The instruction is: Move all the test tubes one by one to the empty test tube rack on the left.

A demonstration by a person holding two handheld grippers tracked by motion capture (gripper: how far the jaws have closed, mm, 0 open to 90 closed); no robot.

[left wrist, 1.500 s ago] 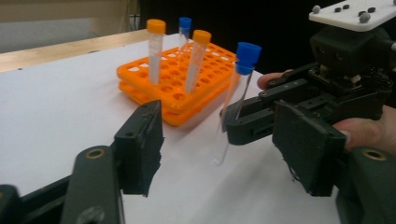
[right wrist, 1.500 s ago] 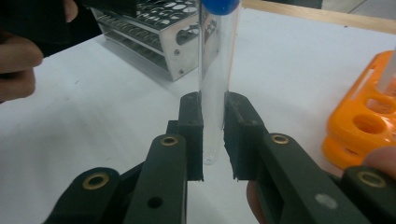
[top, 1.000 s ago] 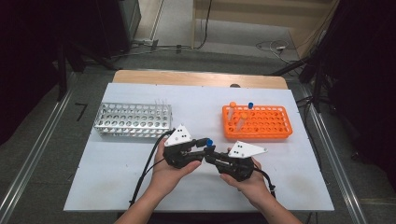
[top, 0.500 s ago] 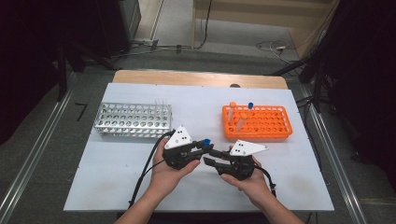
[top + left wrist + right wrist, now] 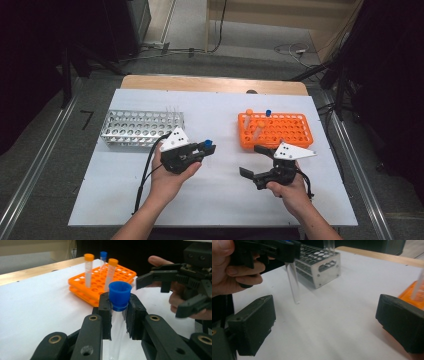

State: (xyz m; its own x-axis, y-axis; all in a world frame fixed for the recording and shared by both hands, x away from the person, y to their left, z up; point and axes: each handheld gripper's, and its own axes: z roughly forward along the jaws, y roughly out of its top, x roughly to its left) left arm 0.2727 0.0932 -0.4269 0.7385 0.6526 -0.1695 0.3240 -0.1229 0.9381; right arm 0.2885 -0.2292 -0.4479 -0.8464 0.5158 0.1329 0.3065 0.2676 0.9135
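Handover stage of a tube transfer between two racks. Left gripper (image 5: 202, 150) is clamped just under the blue cap of a clear tube (image 5: 117, 325), holding it upright above the white table (image 5: 220, 200), between the metal rack (image 5: 140, 127) and the orange rack (image 5: 277, 131). Right gripper (image 5: 252, 162), its jaws having just been opening, stands spread wide with nothing between them, apart from the tube. Three capped tubes (image 5: 88, 270) stand in the orange rack. By appearance, the pass to the left side is done; seating the tube in a rack remains.
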